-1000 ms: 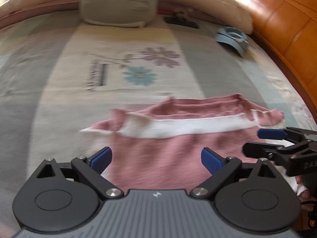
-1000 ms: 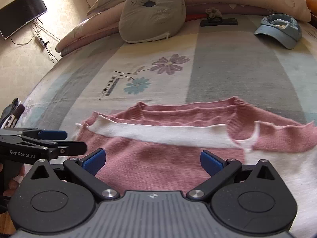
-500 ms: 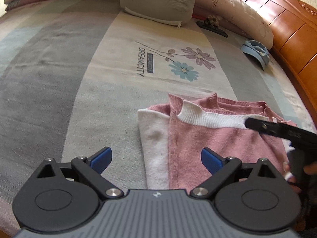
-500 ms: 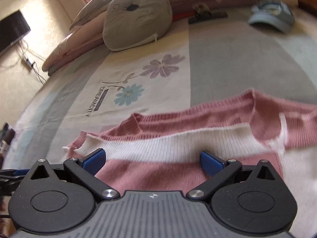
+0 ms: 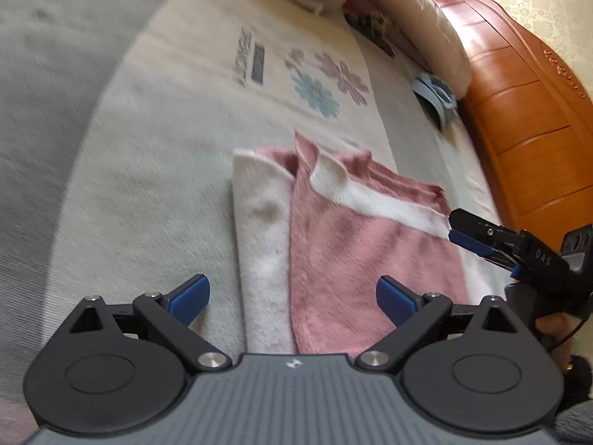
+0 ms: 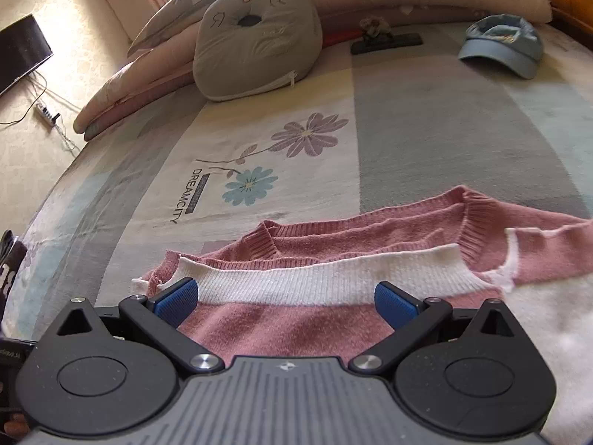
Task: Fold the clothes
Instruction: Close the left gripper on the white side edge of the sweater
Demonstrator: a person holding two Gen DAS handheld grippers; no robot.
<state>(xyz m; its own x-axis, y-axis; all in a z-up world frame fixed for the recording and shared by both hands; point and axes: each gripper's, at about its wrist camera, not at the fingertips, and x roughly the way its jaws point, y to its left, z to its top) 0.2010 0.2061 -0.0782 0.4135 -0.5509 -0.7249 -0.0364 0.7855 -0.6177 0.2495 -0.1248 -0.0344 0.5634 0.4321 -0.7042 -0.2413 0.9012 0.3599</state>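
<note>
So the pink and white sweater (image 5: 355, 252) is lying folded on the bedspread (image 5: 155, 193), on the near side of the printed flowers (image 6: 281, 159) and the DREAMCITY text. Going left to right from the sweater: the left gripper (image 5: 292, 294) sits over its left part, blue pads spread wide apart with nothing between them; the white strip and the edge of the pink panel lie right in the gap in front of it. The white ribbed band (image 6: 326, 278) runs across the middle of the sweater, and the right gripper (image 6: 283, 300) is low over it, jaws wide apart too, with both pads just at the near edge of that band, over pink knit. Can't tell if the pads actually touch the fabric. In the left wrist view the right gripper (image 5: 478, 237) pokes in at the sweater's right edge. Well beyond the sweater there's a grey pillow (image 6: 255, 44), and off to its far right a blue cap (image 6: 500, 46).
</note>
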